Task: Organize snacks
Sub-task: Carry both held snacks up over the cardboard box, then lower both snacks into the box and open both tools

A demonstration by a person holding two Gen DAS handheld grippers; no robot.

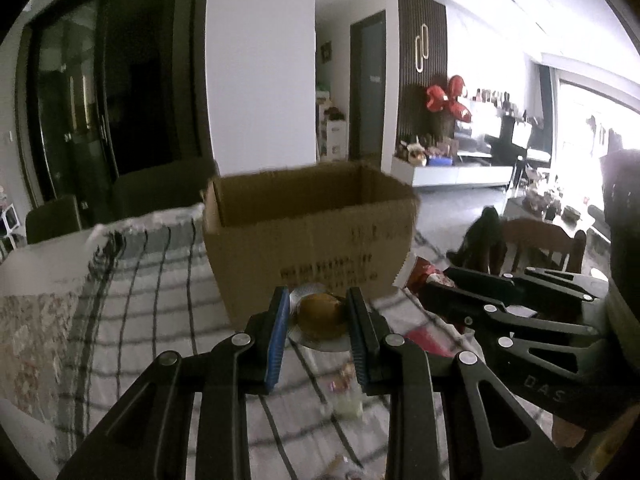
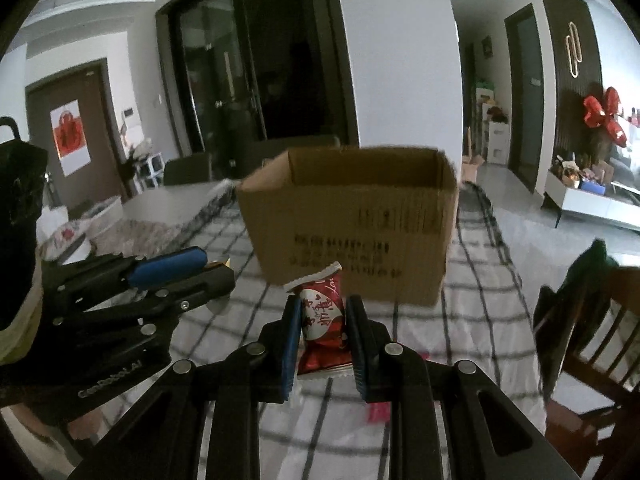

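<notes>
An open cardboard box (image 1: 308, 236) stands on the checked tablecloth; it also shows in the right wrist view (image 2: 352, 224). My left gripper (image 1: 318, 312) is shut on a round golden-brown snack in a clear wrapper (image 1: 322, 316), held just in front of the box. My right gripper (image 2: 322, 320) is shut on a red and white snack packet (image 2: 322, 320), held upright before the box. The right gripper shows at the right of the left wrist view (image 1: 440, 284), and the left gripper at the left of the right wrist view (image 2: 216, 270).
Small wrapped snacks (image 1: 344, 384) lie on the checked cloth (image 1: 152, 312) below my left gripper. A pink wrapper (image 2: 378, 412) lies under my right gripper. A wooden chair (image 2: 592, 332) with dark cloth stands at the table's right. A pale pillar (image 2: 400, 60) rises behind the box.
</notes>
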